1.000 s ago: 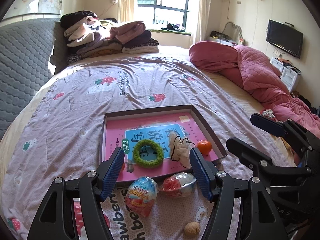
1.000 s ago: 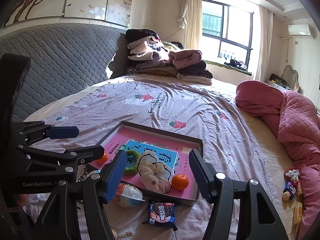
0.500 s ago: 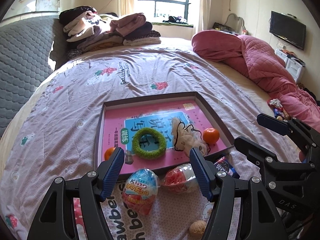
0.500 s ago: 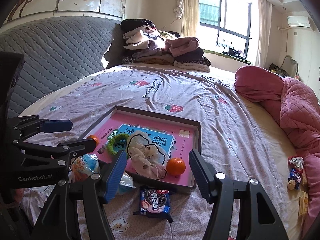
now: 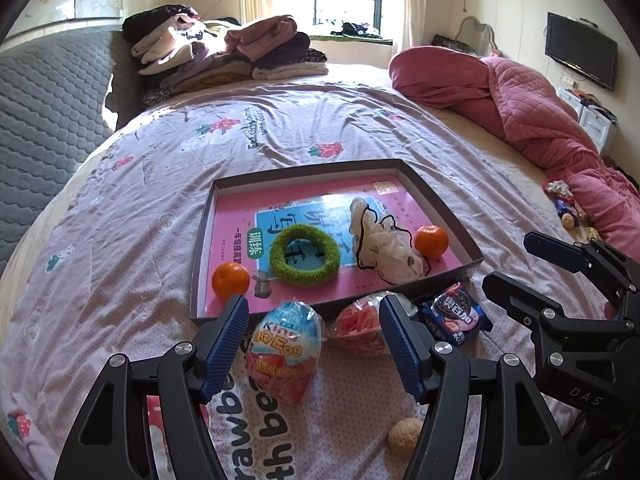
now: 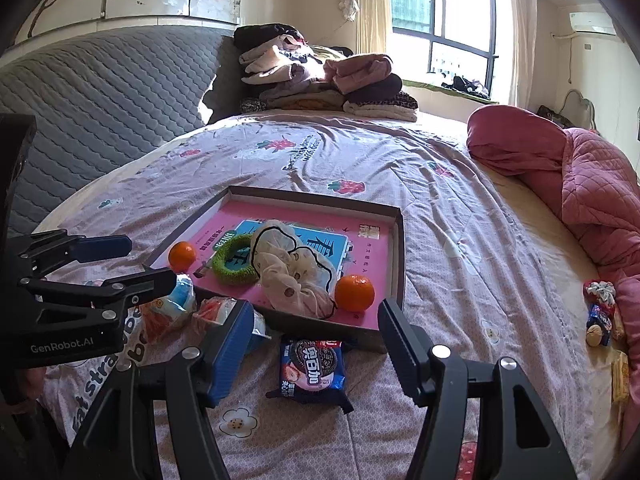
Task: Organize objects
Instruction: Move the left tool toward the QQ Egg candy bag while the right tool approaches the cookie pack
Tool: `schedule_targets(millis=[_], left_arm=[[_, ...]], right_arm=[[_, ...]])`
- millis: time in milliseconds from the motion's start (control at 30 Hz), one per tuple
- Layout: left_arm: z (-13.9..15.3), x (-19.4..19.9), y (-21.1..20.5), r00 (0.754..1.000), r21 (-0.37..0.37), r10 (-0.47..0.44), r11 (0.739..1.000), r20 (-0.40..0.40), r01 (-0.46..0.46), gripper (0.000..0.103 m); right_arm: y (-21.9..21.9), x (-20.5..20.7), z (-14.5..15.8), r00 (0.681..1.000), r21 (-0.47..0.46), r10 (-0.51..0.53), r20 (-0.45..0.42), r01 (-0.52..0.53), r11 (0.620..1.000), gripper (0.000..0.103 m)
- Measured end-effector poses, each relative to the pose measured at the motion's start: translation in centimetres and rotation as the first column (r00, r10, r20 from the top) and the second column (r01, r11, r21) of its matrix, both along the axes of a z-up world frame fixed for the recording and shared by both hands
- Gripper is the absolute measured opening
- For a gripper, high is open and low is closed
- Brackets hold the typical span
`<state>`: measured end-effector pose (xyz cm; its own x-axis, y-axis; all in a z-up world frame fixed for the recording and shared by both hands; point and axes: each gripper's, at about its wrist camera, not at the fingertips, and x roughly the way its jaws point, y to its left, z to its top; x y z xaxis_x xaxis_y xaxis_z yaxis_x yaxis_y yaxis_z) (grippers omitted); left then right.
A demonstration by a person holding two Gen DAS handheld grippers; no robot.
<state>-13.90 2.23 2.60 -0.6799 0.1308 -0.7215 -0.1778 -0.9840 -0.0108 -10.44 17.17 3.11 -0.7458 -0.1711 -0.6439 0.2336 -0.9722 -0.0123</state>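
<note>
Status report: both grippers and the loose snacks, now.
Left gripper open over Kinder egg. Right gripper open over Oreo pack. Box nearby; nothing blocking.

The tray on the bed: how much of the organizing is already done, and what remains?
Done: the tray already holds two oranges, a green ring and a scrunchie.
In hand: nothing. The left gripper is open around the egg; the right gripper is open around the cookie pack.
Left: egg, red packet, cookie pack and walnut lie on the bedspread.
</note>
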Motion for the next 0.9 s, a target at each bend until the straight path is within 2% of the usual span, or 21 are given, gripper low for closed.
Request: schedule_targets(millis=[567, 900], left_arm=[[-3.2, 1.7, -0.3, 0.999, -0.036, 0.001, 0.999, 0.049, 0.0, 0.069], [-4.8, 2.4, -1.4, 0.997, -0.045, 0.019, 0.999, 0.08, -0.015, 0.069]], right_arm=[[1.0, 1.2, -2.4, 0.998, -0.041, -0.011, 0.067, 0.014, 0.999, 0.064], [0.6, 1.6, -3.9, 0.996, -0.021, -0.012, 0.092, 0.014, 1.0, 0.064]])
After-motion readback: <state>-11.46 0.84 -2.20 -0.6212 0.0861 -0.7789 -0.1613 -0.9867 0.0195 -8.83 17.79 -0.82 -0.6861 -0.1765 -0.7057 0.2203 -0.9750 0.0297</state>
